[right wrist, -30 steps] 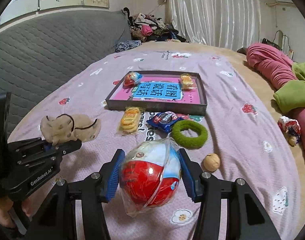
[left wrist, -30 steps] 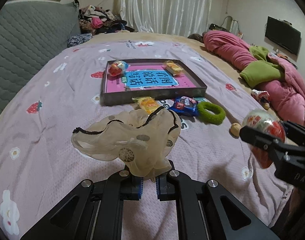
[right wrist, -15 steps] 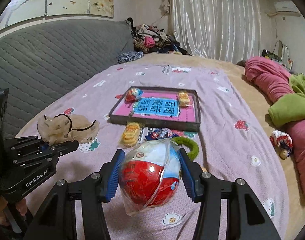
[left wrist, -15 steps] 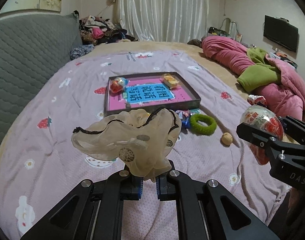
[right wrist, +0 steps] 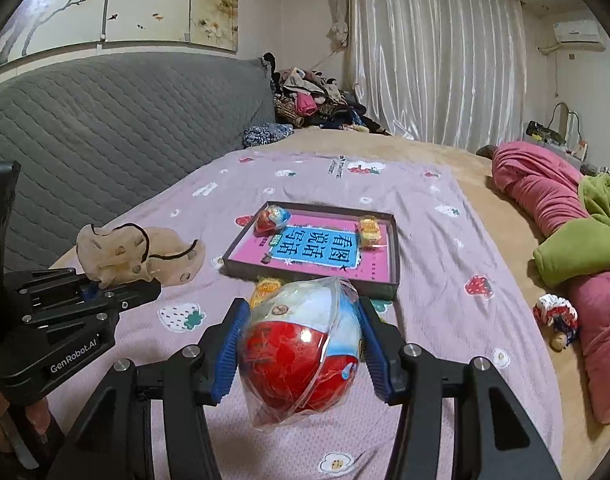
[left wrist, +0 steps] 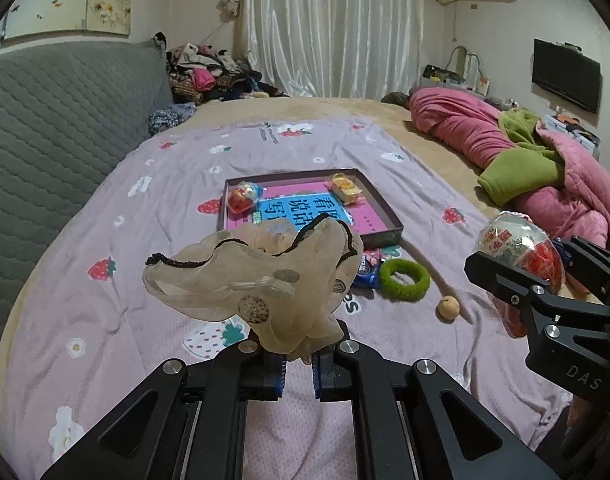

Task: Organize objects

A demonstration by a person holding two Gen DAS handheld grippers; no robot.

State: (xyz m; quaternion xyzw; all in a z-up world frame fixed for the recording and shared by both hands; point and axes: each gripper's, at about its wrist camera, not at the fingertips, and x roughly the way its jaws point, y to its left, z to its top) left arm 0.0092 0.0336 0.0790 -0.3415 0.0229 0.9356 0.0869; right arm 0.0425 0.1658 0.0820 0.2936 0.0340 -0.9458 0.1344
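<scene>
While the left gripper (left wrist: 297,364) pinches a beige scrunchie (left wrist: 253,280) short of the tray (left wrist: 385,204), jaws nearly shut; right gripper (right wrist: 301,344) jaws half-open, clamping a wrapped toy egg (right wrist: 301,344).

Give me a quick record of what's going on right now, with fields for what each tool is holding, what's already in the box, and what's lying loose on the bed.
left tool: shut on a beige sheer fabric scrunchie with black trim
right tool: shut on a red and white plastic-wrapped toy egg
shallow grey box with pink and blue printed base: holds a second wrapped toy egg and a yellow snack pack
loose on lilac strawberry-print bedspread: green fuzzy ring, blue snack packet, small tan round nut
</scene>
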